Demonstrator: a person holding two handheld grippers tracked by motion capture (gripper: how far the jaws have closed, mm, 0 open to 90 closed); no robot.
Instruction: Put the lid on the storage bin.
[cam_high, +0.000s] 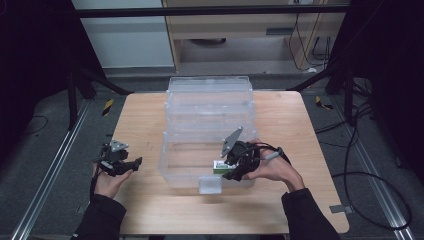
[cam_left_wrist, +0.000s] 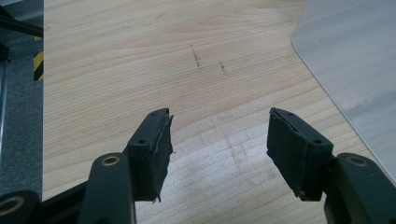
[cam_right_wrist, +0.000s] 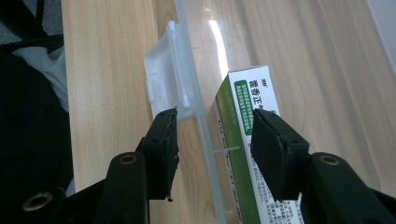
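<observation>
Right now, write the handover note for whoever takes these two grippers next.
Left gripper: jaws open, nothing between them, over bare wooden table, left of the bin.
Right gripper: jaws apart, straddling the front wall of the clear plastic storage bin; one jaw outside near the white latch tab, the other against the green-and-white cardboard box. No firm grip visible.
Done: box sits inside the bin, by its front wall.
Left: probably draw the right gripper clear; lid not in view.

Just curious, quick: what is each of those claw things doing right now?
Left gripper: jaws open, nothing between them.
Right gripper: jaws open, beside the green and white box, not gripping it.
</observation>
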